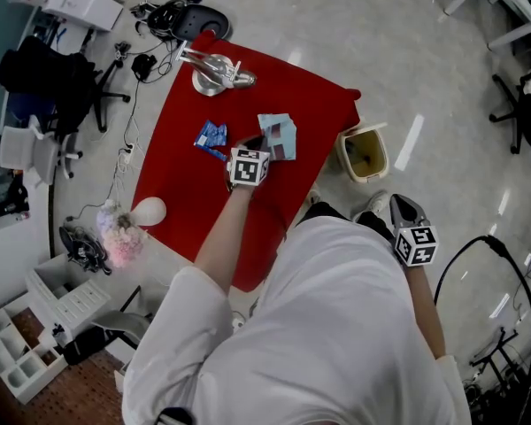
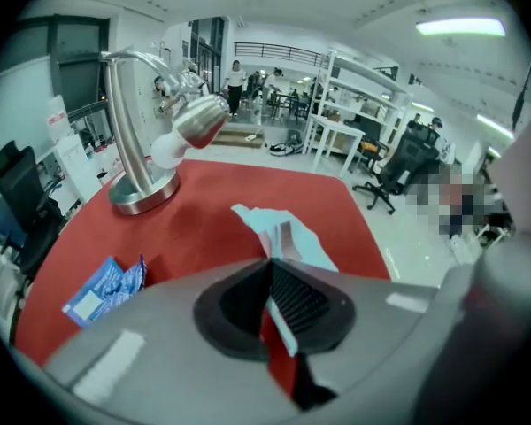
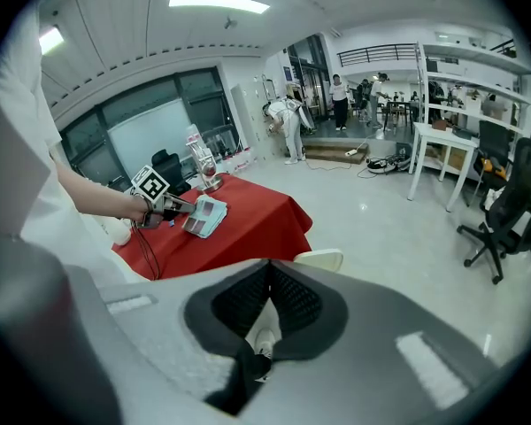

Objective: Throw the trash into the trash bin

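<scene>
A pale blue packet with a dark red panel (image 1: 280, 136) sits on the red tablecloth (image 1: 181, 184); its near edge is pinched in my left gripper (image 1: 258, 145), which is shut on it. In the left gripper view the packet (image 2: 294, 237) sticks out beyond the closed jaws of the left gripper (image 2: 270, 271). A crumpled blue wrapper (image 1: 211, 137) (image 2: 102, 287) lies to its left. The cream trash bin (image 1: 365, 153) stands on the floor right of the table. My right gripper (image 1: 404, 211) hangs shut and empty near the bin, whose rim (image 3: 320, 258) shows just past the right gripper (image 3: 267, 271).
A chrome desk lamp (image 1: 214, 73) (image 2: 140, 149) stands at the table's far end. A white ball (image 1: 149, 209) and a pink bunch (image 1: 119, 234) sit at the left table edge. Cables, a black office chair (image 1: 53, 82) and white storage trays (image 1: 35, 326) crowd the floor at left.
</scene>
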Tool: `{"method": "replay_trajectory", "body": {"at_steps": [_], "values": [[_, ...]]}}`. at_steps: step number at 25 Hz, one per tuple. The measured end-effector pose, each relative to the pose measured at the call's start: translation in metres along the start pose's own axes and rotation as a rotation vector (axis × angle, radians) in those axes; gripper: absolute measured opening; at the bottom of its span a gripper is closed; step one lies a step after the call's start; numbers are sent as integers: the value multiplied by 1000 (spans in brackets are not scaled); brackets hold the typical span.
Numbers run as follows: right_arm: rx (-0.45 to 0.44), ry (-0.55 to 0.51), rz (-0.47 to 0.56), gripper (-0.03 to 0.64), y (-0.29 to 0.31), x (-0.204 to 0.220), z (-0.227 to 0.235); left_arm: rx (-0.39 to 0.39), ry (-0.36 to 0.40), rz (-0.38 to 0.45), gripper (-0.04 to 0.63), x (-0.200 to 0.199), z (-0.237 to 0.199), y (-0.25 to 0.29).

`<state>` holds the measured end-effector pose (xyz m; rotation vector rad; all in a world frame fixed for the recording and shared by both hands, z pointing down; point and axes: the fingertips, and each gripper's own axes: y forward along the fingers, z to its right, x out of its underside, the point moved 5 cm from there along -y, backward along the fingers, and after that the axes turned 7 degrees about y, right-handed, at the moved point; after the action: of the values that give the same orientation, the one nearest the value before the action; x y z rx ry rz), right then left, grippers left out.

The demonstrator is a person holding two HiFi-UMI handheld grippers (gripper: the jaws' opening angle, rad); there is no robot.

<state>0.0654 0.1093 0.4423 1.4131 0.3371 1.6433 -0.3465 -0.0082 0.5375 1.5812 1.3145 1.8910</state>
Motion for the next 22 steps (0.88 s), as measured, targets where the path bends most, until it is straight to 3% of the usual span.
{"method": "replay_trajectory", "body": {"at_steps": [22], "values": [[-78, -13, 34, 0, -10, 0, 35, -55, -42, 115, 9, -33, 60, -53]]}}
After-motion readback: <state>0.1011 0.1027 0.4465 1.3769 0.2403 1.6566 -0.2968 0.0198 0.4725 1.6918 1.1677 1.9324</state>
